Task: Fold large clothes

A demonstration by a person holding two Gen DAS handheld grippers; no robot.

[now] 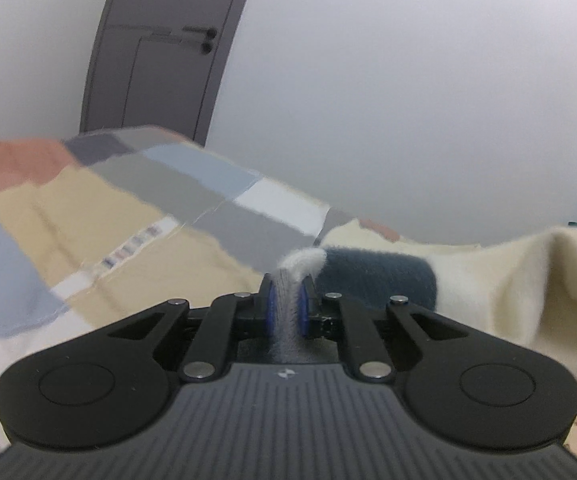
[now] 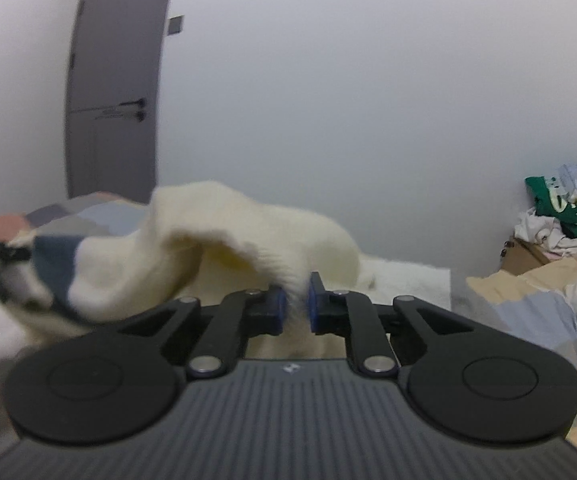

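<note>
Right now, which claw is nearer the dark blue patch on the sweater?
Left. The left claw pinches fabric right beside the blue patch; the right claw grips cream sweater farther along.

left wrist – low, facing door [image 1: 160, 48] | right wrist – same door [image 2: 116, 80]

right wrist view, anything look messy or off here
Yes: a loose heap of clothes is piled on a cardboard box at far right, unfolded. The cream sweater, pinched by the right gripper, is bunched and blurred.
</note>
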